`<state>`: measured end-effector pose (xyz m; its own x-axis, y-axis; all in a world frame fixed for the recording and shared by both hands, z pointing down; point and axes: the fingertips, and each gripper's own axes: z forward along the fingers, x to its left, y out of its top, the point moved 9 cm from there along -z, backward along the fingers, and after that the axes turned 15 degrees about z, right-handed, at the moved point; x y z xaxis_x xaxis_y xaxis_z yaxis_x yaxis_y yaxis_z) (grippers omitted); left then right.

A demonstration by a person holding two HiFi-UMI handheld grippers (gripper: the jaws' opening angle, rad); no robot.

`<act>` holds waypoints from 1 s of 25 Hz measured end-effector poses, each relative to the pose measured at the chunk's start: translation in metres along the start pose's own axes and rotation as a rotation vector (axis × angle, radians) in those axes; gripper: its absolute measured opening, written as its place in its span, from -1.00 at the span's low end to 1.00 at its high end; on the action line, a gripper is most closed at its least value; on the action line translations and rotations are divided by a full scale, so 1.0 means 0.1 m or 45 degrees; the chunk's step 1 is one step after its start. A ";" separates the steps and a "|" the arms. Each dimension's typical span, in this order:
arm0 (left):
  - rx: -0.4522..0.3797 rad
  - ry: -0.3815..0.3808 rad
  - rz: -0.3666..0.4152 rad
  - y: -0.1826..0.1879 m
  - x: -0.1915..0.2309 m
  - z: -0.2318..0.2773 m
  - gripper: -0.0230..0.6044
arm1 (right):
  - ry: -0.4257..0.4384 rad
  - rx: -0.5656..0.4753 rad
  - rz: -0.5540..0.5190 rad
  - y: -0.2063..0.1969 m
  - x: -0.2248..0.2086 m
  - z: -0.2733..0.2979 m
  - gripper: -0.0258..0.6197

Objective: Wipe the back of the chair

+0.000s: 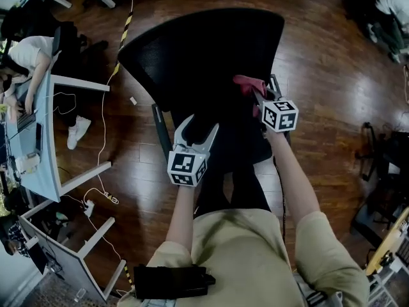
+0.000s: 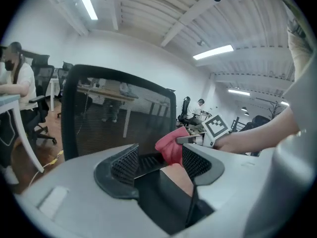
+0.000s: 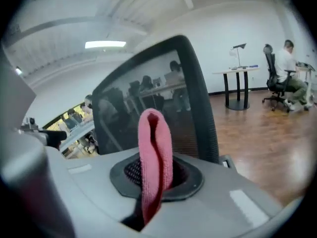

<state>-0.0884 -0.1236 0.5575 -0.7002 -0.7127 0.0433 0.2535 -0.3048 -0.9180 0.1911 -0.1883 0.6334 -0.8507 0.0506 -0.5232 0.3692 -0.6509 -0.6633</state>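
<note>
Pinching pink cloth (image 3: pixel 154 133), right gripper (image 3: pixel 156 171); head view hides grip.

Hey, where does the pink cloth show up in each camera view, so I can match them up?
Head view: pink cloth right of centre, near the chair back, at its lower right edge.
Left gripper view: centre, just beyond the open left gripper.
Right gripper view: centre, pinched upright in the right gripper.
Shared landmark: the black mesh chair back, in all three.

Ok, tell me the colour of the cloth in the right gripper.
Pinkish red. The cloth shows best in the right gripper view.
</note>
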 end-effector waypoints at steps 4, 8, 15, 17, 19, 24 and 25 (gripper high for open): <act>-0.080 0.048 0.018 0.24 0.04 -0.66 -0.07 | 0.118 -0.205 0.063 -0.03 0.85 -0.83 -0.85; -0.177 0.099 0.093 0.56 -0.18 -1.24 -0.08 | 0.264 -0.305 0.014 -0.24 1.39 -1.78 -0.85; -0.377 0.270 0.172 0.89 -0.83 -1.93 -0.14 | 0.617 -0.400 -0.285 -0.32 1.81 -2.79 -0.85; -0.384 0.317 0.205 0.90 -1.19 -2.12 -0.14 | 0.667 -0.462 -0.258 -0.39 1.76 -3.15 -0.85; -0.373 0.379 0.199 0.88 -1.60 -2.35 -0.14 | 0.707 -0.507 -0.229 -0.49 1.68 -3.56 -0.85; -0.390 0.481 0.091 0.87 -2.73 -2.85 -0.14 | 0.731 -0.501 -0.240 -0.71 1.46 -4.59 -0.86; -0.392 0.480 0.098 0.90 -2.91 -2.92 -0.14 | 0.727 -0.508 -0.227 -0.74 1.41 -4.74 -0.85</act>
<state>-0.0565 0.2412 0.3469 -0.8943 -0.4303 -0.1228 0.1450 -0.0190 -0.9893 0.2211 0.2260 0.3544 -0.6229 0.5894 -0.5144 0.4442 -0.2749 -0.8527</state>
